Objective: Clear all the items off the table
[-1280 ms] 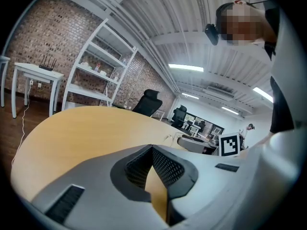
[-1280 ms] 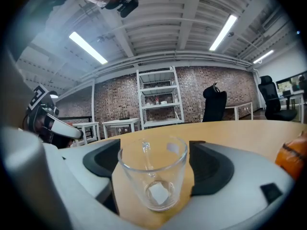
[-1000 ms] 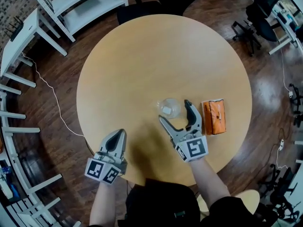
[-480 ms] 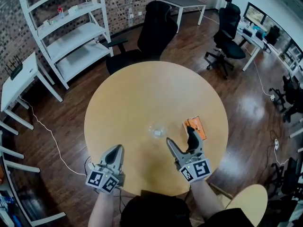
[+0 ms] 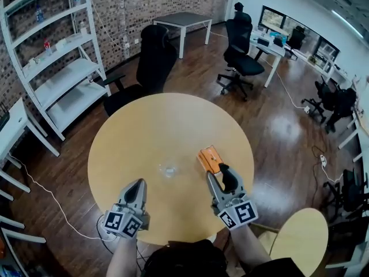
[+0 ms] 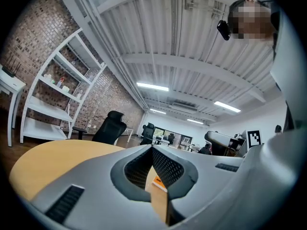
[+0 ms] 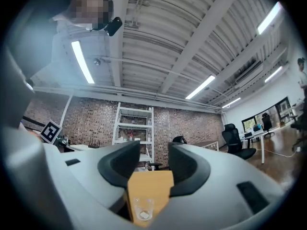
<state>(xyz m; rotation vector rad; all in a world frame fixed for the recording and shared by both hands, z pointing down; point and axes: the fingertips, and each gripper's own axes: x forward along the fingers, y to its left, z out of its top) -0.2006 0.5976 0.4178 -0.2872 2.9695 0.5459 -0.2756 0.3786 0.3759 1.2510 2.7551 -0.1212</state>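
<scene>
A clear glass point(image 5: 168, 169) and an orange packet point(image 5: 209, 158) stand on the round wooden table point(image 5: 144, 126). My right gripper point(image 5: 218, 172) hovers over the table's near right part, just this side of the packet. Its jaws have just been closing, a gap still shows, and nothing is between them. In the right gripper view the glass point(image 7: 143, 210) shows low down through that gap point(image 7: 154, 150). My left gripper point(image 5: 138, 183) is raised over the near edge, jaws together and empty. The left gripper view shows its tips meeting point(image 6: 152, 148), with the orange packet point(image 6: 157, 182) beyond.
A white shelf unit point(image 5: 57, 68) stands along the brick wall at the back left. Black office chairs point(image 5: 151, 62) point(image 5: 242, 45) sit behind the table. A small round wooden top point(image 5: 300, 241) is at the near right, and a white desk point(image 5: 11, 126) at the left.
Both grippers have risen and drawn back from the glass toward the near edge. The right jaws have narrowed. The head view has tilted up, showing more room. Glass and packet stay put.
</scene>
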